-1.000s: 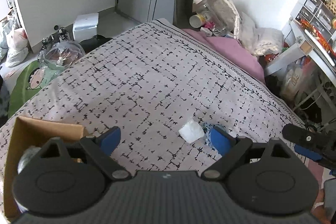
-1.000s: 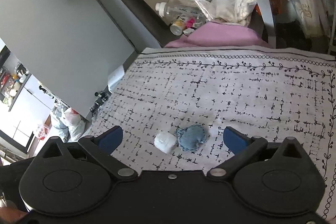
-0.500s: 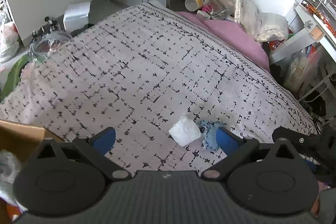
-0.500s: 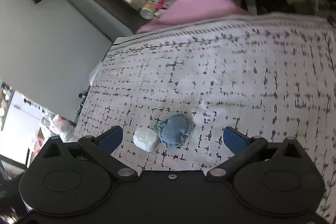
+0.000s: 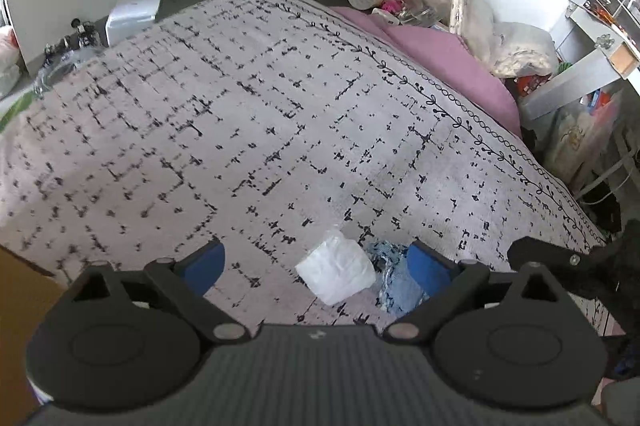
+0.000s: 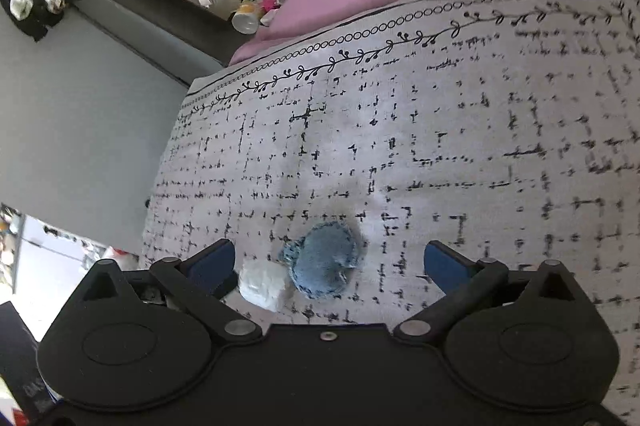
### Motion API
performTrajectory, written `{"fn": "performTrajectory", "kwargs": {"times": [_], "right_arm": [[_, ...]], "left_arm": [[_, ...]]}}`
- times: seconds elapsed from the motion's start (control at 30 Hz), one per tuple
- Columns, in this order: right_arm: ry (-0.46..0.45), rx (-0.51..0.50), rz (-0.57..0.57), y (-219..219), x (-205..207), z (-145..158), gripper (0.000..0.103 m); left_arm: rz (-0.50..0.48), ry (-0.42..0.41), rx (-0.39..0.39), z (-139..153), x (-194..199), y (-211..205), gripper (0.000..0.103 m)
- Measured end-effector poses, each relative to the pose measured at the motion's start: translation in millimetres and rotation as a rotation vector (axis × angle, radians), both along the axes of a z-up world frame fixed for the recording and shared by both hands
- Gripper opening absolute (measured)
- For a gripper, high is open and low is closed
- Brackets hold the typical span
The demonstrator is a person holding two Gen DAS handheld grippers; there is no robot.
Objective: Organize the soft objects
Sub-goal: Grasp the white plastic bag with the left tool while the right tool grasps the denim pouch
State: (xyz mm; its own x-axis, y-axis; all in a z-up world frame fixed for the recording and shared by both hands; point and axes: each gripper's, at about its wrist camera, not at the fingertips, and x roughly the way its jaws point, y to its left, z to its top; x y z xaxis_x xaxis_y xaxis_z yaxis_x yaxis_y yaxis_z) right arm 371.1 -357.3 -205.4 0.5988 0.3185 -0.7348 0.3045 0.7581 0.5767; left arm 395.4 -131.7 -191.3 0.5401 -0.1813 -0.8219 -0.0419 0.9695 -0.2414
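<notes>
Closer now to white pouch (image 5: 335, 272) and blue pouch (image 6: 325, 264); both between right tongs (image 6: 329, 263); cardboard box (image 5: 18, 310) mostly out of left view.

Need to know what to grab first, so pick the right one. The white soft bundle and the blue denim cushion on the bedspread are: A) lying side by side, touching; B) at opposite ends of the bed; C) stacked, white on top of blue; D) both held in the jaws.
A: the white soft bundle and blue denim cushion lie side by side on the bedspread, edges touching, and both grippers' jaws are open and empty.
</notes>
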Motion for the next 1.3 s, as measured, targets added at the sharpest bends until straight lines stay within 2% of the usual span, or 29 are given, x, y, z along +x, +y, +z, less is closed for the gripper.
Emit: {"fn": "performTrajectory", "kwargs": {"times": [0.1,0.17,0.27,0.37,0.5,0.63,0.87,1.1,1.23,1.3], "right_arm": [[0.010,0.020,-0.022,-1,4,-11,0.090],[0.024,0.020,-0.019,3,8,-20,0.080],[0.043,0.004,-0.009,10,13,-30,0.071],[0.043,-0.008,-0.006,13,15,-35,0.066],[0.012,-0.020,-0.001,19,18,-40,0.065],[-0.007,-0.069,0.040,33,24,-42,0.065],[-0.009,-0.162,0.100,52,27,-42,0.064],[-0.035,-0.370,0.210,80,28,-41,0.063],[-0.047,-0.485,0.279,93,27,-43,0.053],[-0.050,-0.511,0.296,95,26,-41,0.050]], "left_arm": [[0.002,0.003,-0.034,-8,5,0,0.090],[0.005,0.016,-0.047,-13,8,-1,0.087],[0.003,0.035,-0.075,-22,13,-2,0.075],[0.018,0.057,-0.094,-29,17,-3,0.064],[0.022,0.087,-0.133,-40,22,-1,0.049],[0.042,0.090,-0.173,-43,24,7,0.047],[0.100,0.075,-0.152,-38,22,28,0.046],[0.131,0.064,-0.137,-33,22,43,0.046],[0.121,0.065,-0.110,-31,18,47,0.046],[0.123,0.068,-0.106,-29,16,50,0.046]]}}
